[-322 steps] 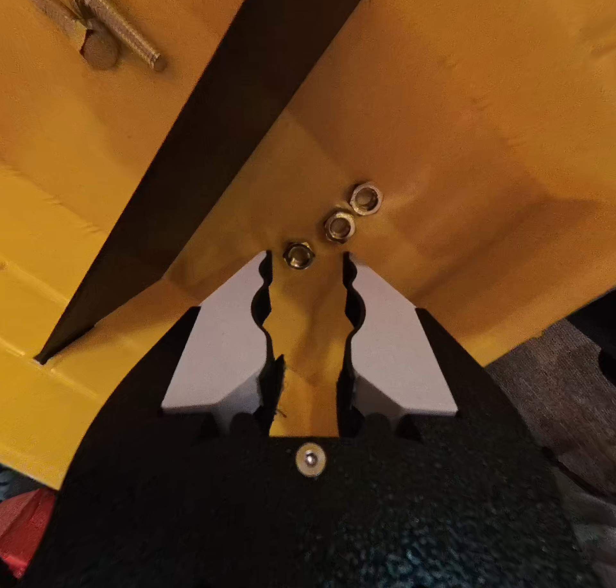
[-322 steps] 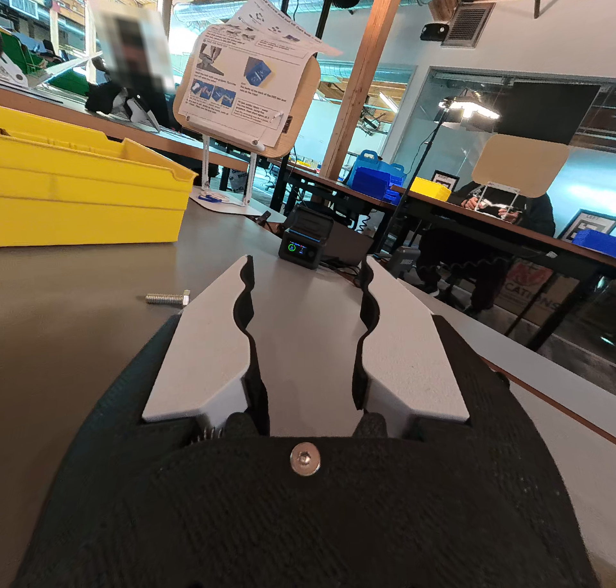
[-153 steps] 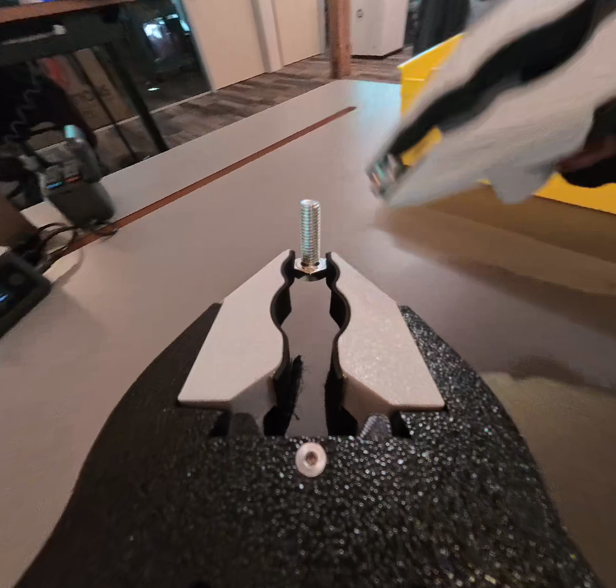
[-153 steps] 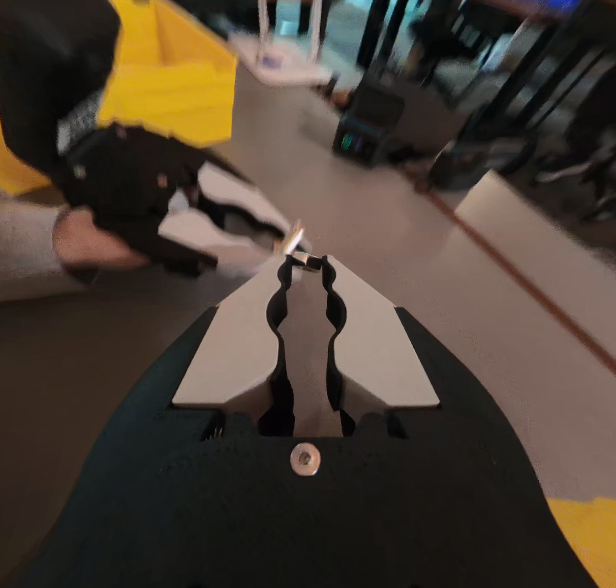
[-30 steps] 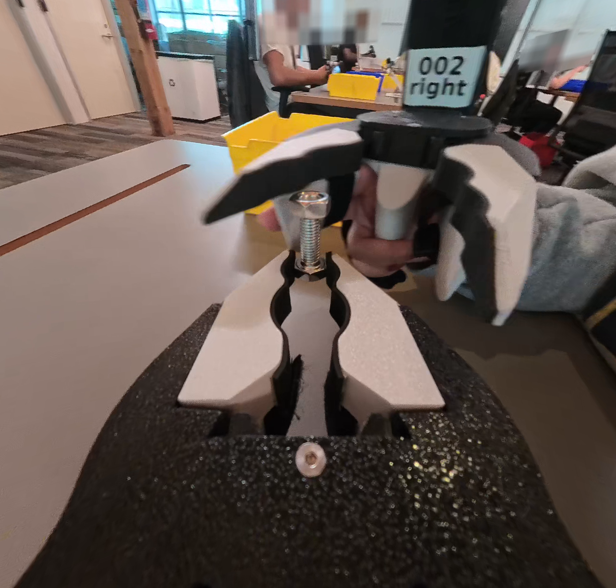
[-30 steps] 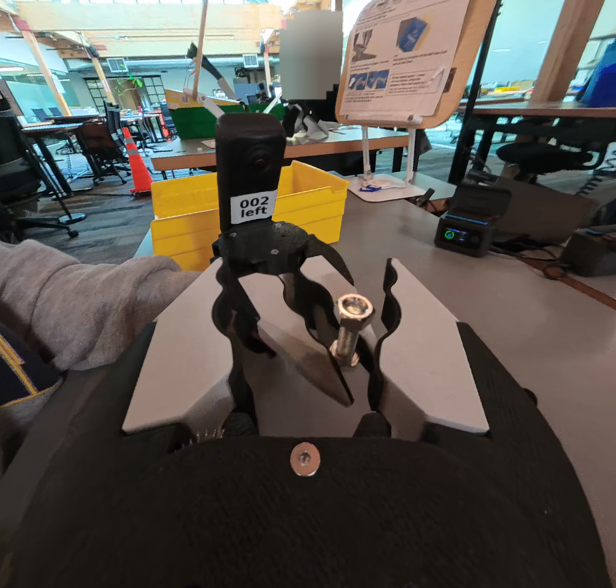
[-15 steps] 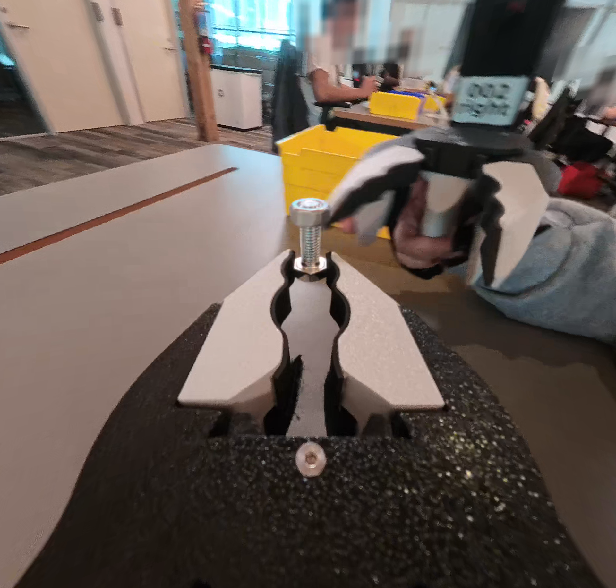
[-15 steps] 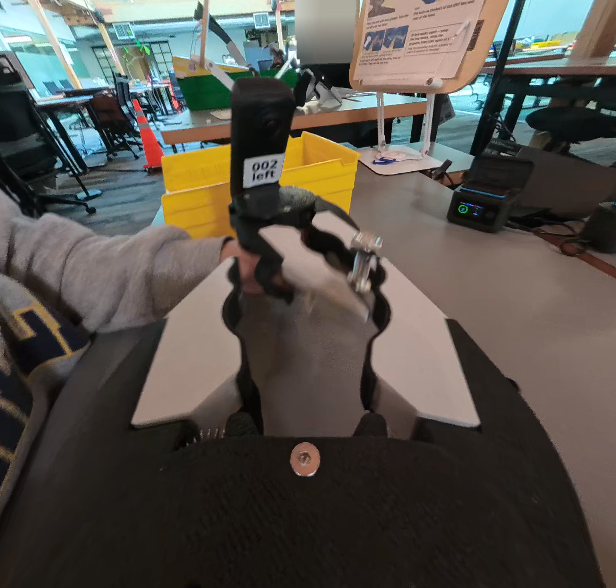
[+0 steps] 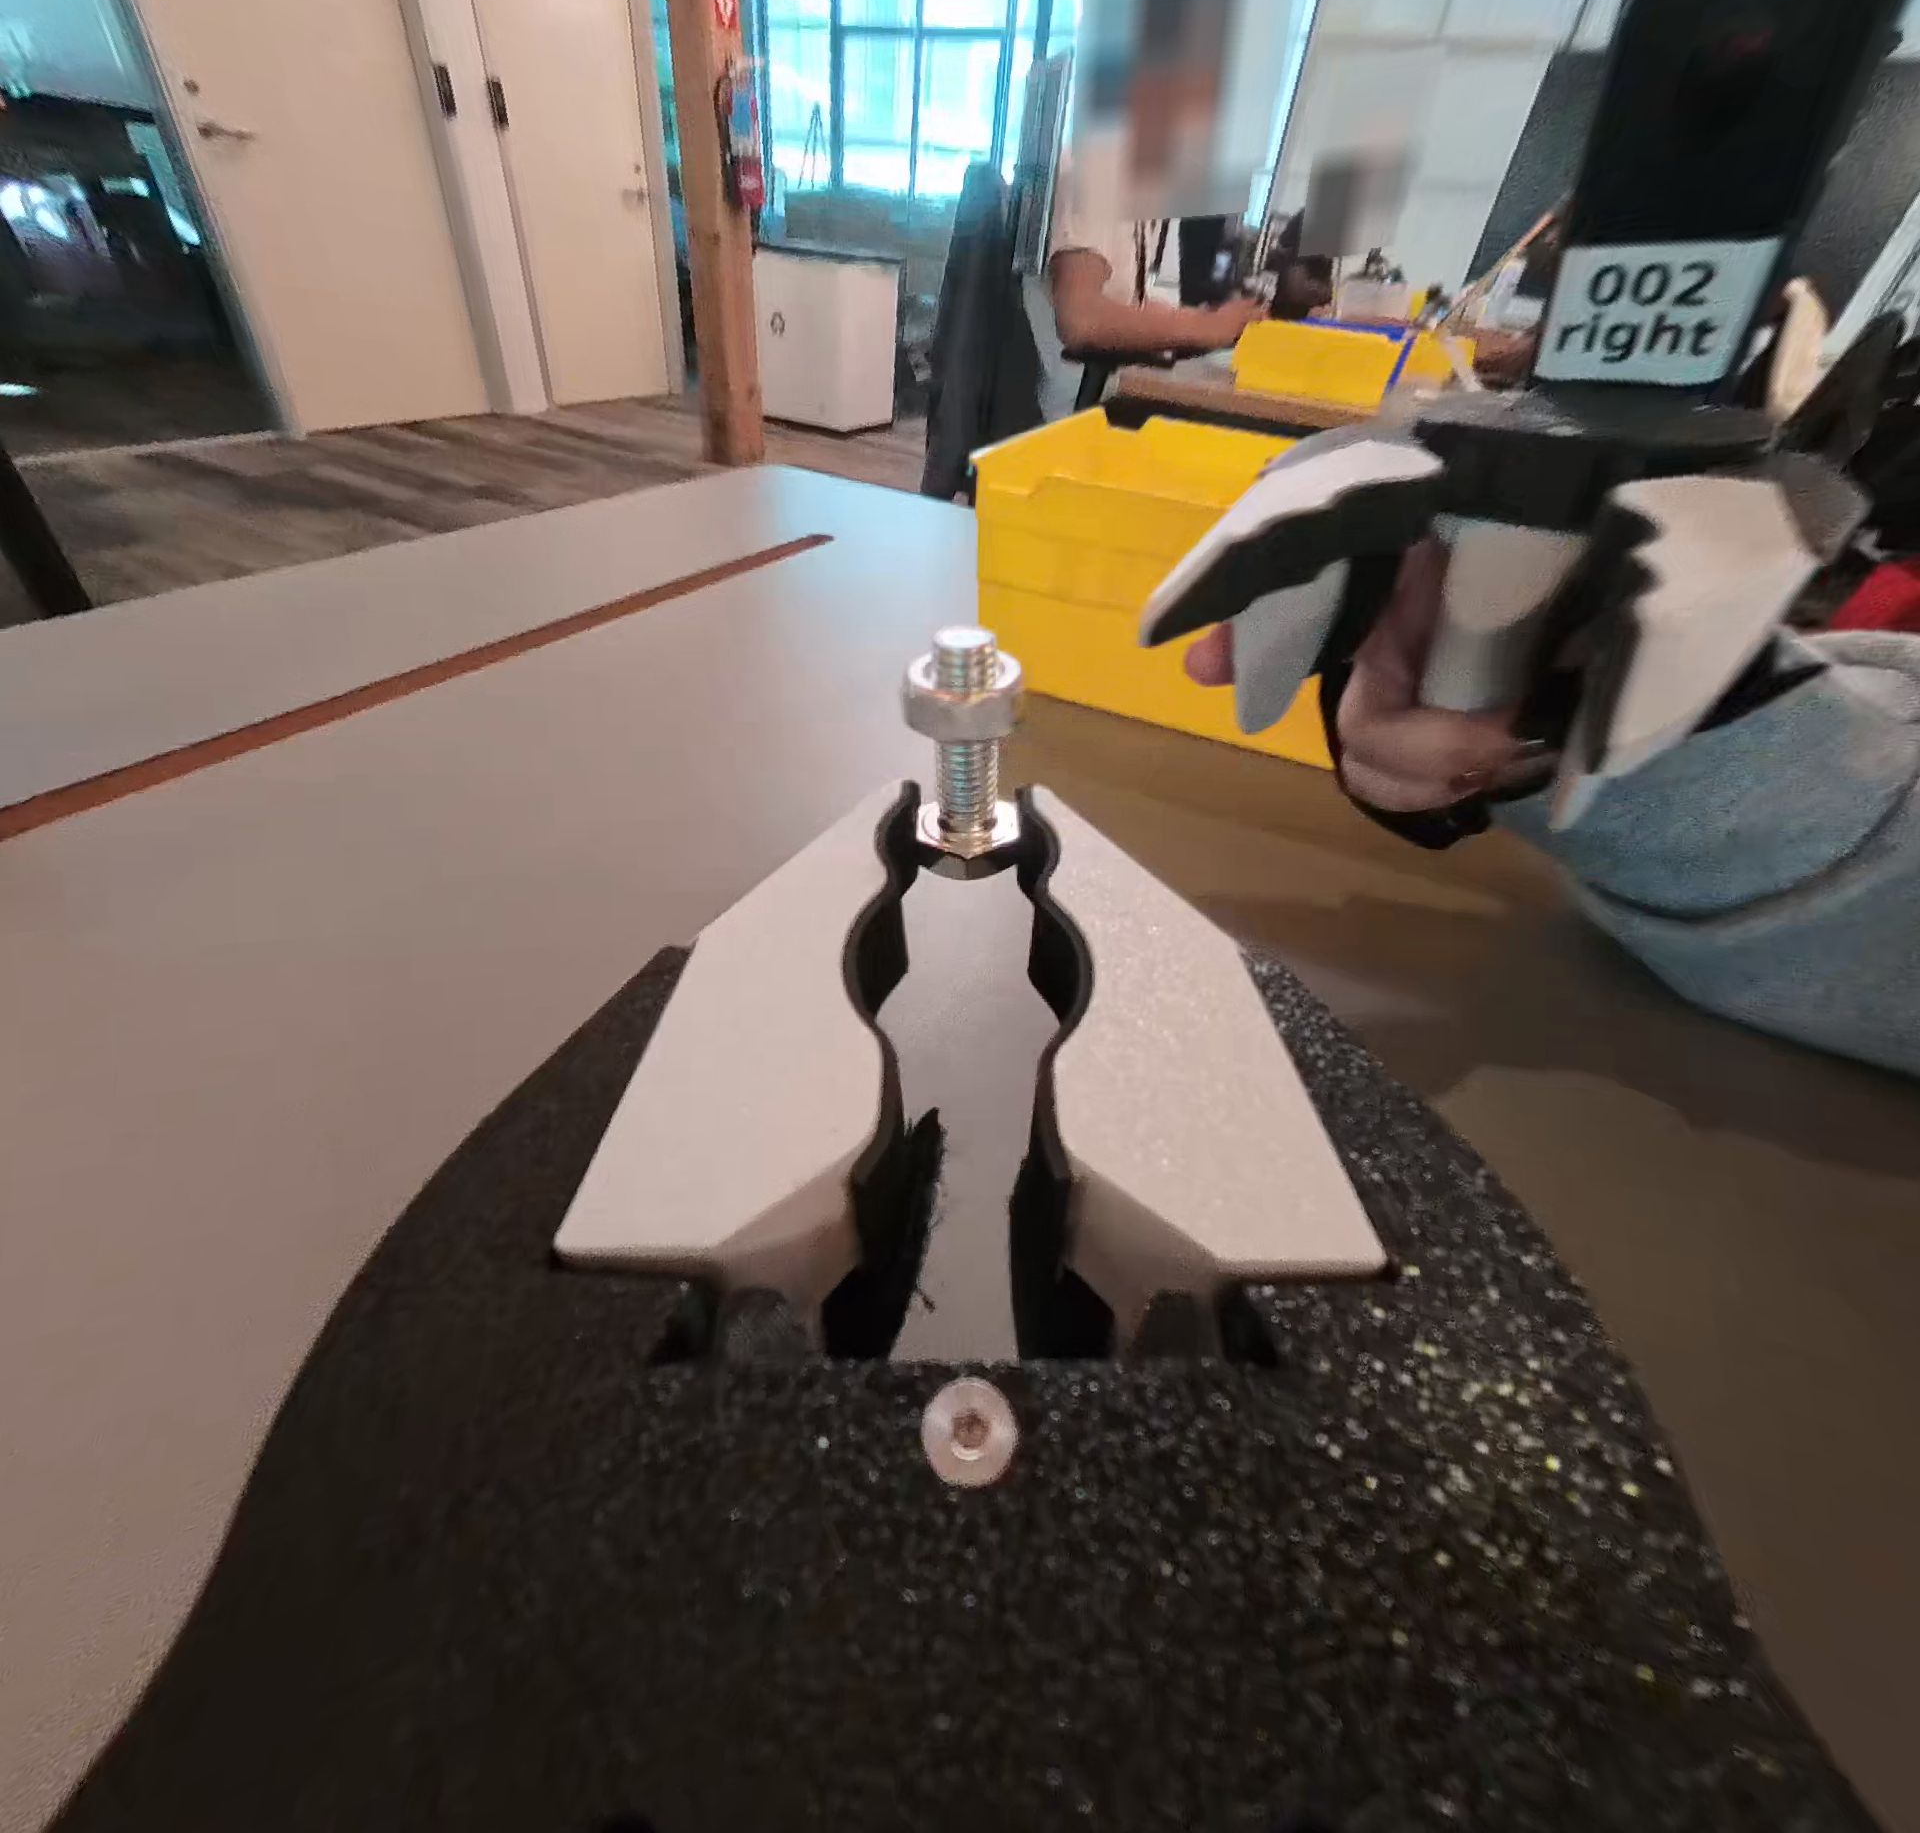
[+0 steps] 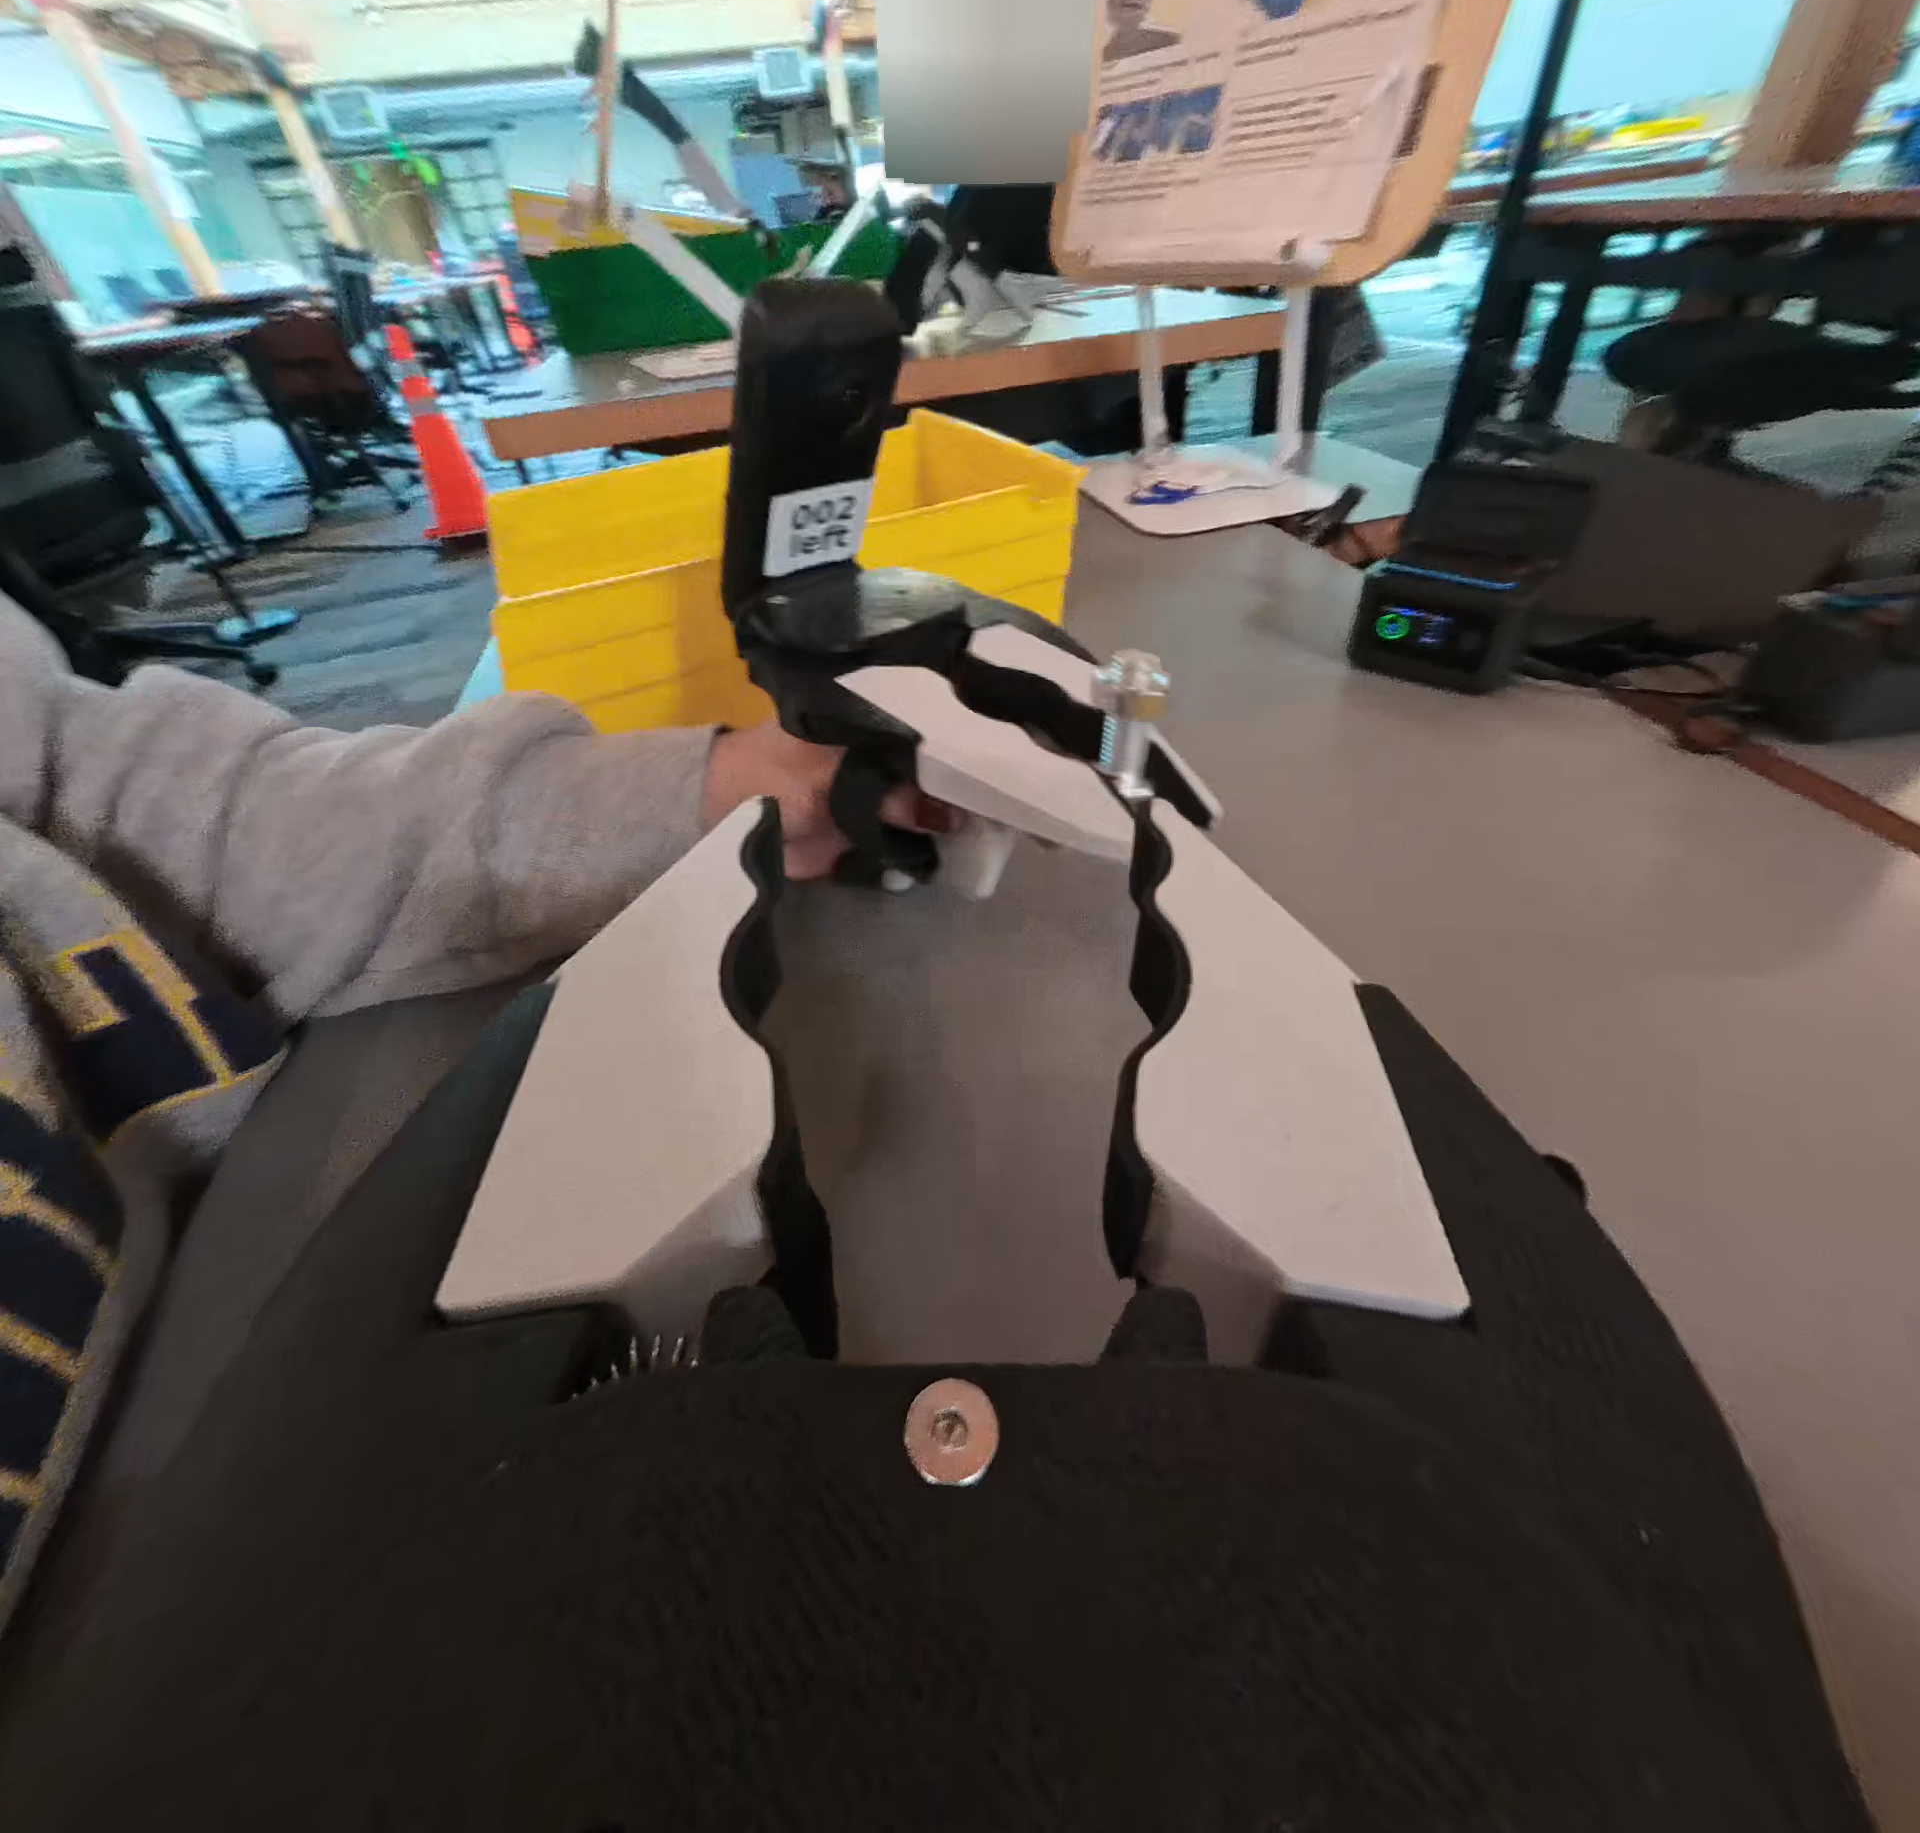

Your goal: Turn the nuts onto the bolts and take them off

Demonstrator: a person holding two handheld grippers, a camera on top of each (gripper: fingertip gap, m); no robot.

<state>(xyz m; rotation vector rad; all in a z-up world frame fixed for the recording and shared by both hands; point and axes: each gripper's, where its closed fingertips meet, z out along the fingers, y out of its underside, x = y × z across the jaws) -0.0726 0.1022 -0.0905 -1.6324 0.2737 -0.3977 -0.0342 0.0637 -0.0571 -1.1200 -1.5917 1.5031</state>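
Since half second ago: right hand-held gripper [image 10: 951, 827] backed off bolt, fingers spread, empty. Left hand-held gripper [image 9: 968, 838] clamped on bolt [image 9: 964, 765] head; shank upright, long axis vertical. Nut [image 9: 962, 694] sits near shank tip, few threads on. From right hand-held gripper, bolt lies ahead, slightly right, just beyond right fingertip [image 10: 1148, 848]. Judgement: re-approach along horizontal, close on nut flats, turn further.
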